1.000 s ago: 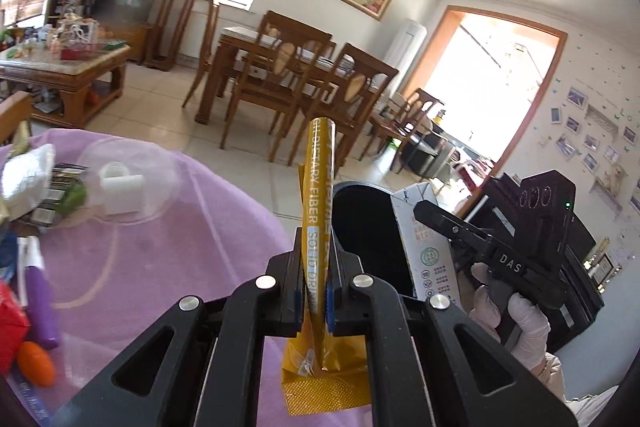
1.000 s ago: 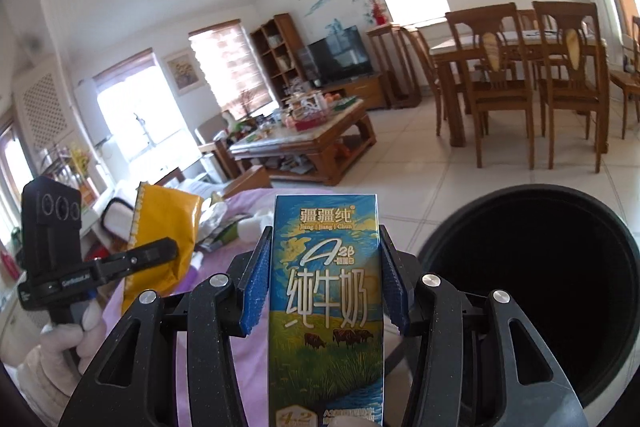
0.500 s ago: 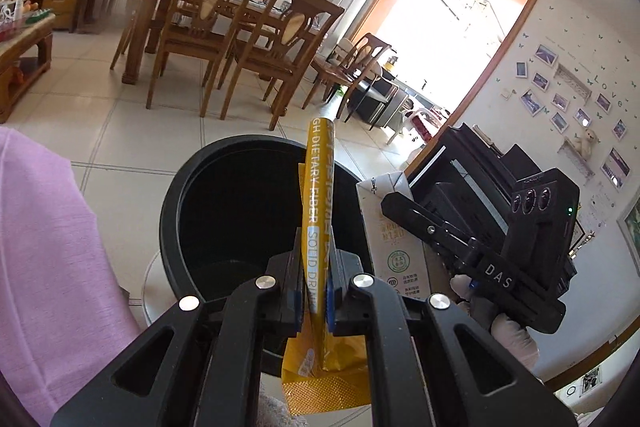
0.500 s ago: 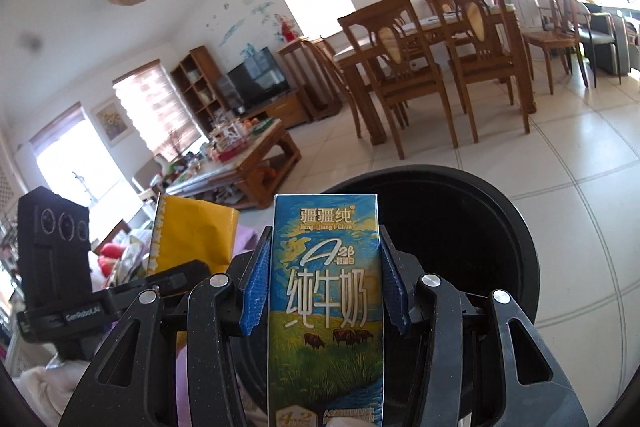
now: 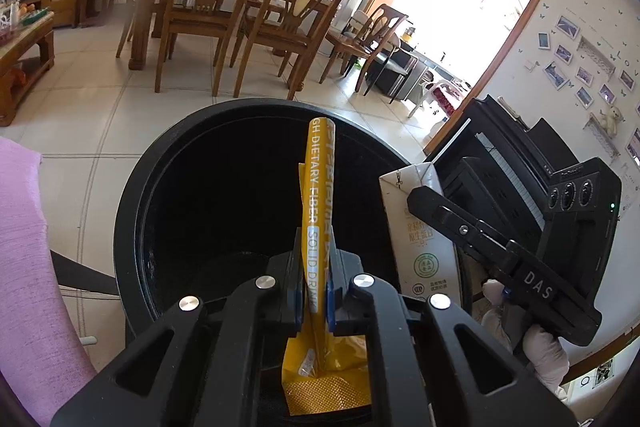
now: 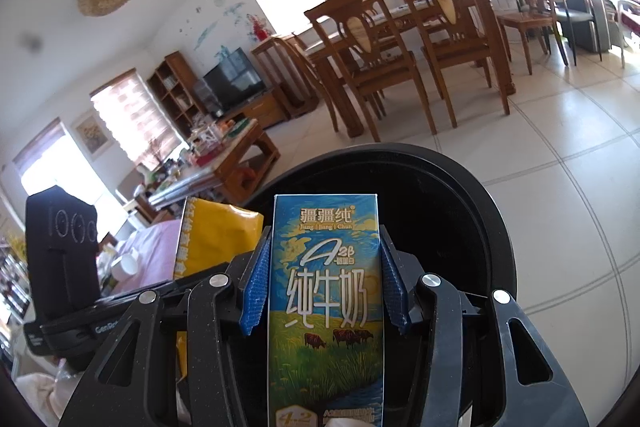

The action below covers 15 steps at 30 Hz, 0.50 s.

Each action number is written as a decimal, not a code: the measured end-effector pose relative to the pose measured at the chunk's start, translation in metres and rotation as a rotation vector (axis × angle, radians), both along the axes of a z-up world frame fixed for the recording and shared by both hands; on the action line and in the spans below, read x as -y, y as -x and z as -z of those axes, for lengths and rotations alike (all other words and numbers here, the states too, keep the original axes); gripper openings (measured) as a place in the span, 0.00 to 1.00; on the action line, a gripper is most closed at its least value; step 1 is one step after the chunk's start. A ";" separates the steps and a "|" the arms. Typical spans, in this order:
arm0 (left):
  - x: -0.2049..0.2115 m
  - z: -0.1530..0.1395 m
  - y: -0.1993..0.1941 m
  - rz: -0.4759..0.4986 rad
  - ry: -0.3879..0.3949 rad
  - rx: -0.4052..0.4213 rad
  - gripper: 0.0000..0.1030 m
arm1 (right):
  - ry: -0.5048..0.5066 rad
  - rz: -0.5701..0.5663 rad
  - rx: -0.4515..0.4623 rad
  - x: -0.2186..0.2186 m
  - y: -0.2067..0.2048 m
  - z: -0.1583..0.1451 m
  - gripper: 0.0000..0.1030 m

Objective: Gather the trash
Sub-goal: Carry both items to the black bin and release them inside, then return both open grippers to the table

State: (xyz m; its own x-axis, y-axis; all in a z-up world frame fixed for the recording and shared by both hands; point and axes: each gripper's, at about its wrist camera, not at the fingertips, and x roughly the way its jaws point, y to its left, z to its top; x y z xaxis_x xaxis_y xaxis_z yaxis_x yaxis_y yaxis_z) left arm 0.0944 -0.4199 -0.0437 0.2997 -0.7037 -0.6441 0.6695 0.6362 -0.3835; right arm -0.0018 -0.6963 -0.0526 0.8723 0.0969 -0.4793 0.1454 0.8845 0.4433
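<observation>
Fingers of the left gripper (image 5: 314, 301) pinch a yellow drink sachet (image 5: 319, 211) and the right gripper (image 6: 324, 291) clamps a milk carton (image 6: 325, 307), both above the black trash bin (image 5: 132, 227) on the tiled floor (image 5: 80, 119), purple tabletop (image 5: 24, 247) left, dining chairs (image 5: 208, 11) far.

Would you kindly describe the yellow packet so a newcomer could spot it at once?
Find the big round black bin on the tiled floor. The yellow packet is pinched edge-on in the left gripper above its opening. Unlike the boxy milk carton beside it, it is flat, yellow and crinkled.
</observation>
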 end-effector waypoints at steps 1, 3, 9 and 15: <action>0.002 0.002 0.000 -0.001 -0.010 0.001 0.09 | 0.001 0.000 -0.003 -0.001 -0.001 0.001 0.48; 0.007 0.002 0.000 0.001 -0.032 0.008 0.09 | 0.009 0.003 -0.003 -0.001 -0.003 0.001 0.48; 0.010 -0.002 0.003 -0.007 -0.077 0.045 0.11 | 0.011 -0.003 -0.002 -0.005 -0.008 0.004 0.48; 0.005 -0.009 0.010 -0.011 -0.109 0.078 0.19 | 0.010 -0.011 0.019 -0.012 -0.003 -0.001 0.59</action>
